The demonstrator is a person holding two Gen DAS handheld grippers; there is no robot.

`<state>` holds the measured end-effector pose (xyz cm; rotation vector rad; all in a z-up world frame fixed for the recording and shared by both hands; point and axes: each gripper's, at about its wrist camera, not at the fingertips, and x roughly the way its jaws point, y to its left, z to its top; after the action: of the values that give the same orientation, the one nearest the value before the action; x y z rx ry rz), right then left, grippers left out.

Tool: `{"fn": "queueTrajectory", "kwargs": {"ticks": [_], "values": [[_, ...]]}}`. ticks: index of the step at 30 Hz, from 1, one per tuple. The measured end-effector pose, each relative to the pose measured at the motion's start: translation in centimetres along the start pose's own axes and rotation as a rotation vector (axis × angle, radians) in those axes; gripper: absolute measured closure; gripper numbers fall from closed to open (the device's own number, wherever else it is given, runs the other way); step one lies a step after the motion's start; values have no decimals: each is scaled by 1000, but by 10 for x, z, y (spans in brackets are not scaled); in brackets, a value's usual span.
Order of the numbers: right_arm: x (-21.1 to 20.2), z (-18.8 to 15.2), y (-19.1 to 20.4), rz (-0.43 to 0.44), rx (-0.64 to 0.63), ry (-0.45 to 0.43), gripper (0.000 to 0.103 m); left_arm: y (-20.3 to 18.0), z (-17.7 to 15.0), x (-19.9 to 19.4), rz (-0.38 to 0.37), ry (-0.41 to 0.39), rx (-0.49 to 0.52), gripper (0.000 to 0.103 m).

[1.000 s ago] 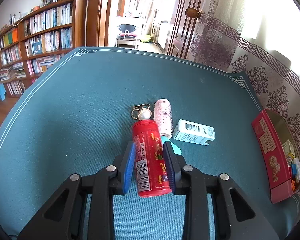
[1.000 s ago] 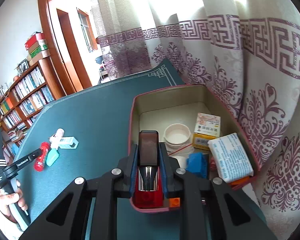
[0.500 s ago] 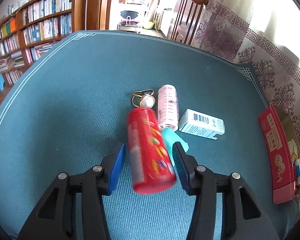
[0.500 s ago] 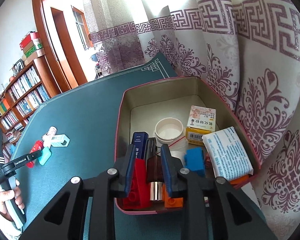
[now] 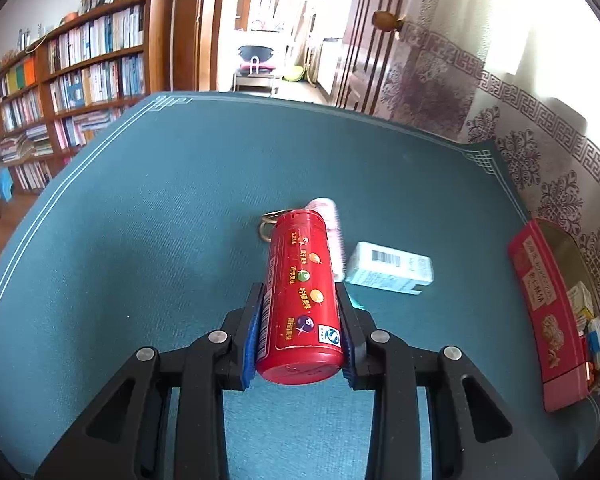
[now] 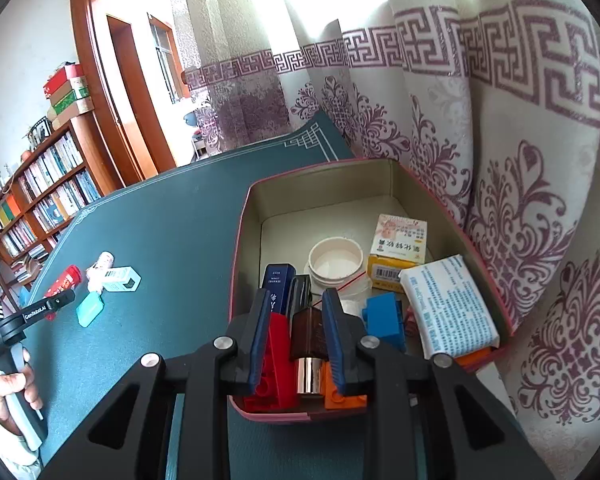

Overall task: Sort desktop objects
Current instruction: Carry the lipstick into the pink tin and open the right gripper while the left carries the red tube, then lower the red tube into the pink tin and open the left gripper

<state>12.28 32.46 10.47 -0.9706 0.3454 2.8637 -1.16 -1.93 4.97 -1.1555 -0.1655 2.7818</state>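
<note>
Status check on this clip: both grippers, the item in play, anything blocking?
Left gripper closing on red tube. Right gripper over tin, jaws around brown lipstick. Nothing blocking.

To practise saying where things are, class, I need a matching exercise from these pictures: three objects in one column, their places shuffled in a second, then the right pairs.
Things
1. red tube
2. white barcode box
3. yellow-and-white box

Places
A. inside the red tin
B. between the jaws of the left gripper
C. lying on the teal mat

Pairs: 1-B, 2-C, 3-A. The left gripper's jaws are closing, with the red tube between them.
</note>
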Motion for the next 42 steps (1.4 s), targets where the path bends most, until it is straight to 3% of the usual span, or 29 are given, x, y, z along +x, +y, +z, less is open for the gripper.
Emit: {"fn": "queueTrajectory", "kwargs": {"ticks": [13,29,42], "values": [[-11,-4,-19,-19,16,-17,73,-80,-4,-29,-128,-31,139,68],[-15,-2,-37,-61,35,-47,39,-196,-4,-33,-313,-1,292,68],[-15,-1,-41,-82,42,-54,32,-260,1,-26,-400,1,370,68]]}}
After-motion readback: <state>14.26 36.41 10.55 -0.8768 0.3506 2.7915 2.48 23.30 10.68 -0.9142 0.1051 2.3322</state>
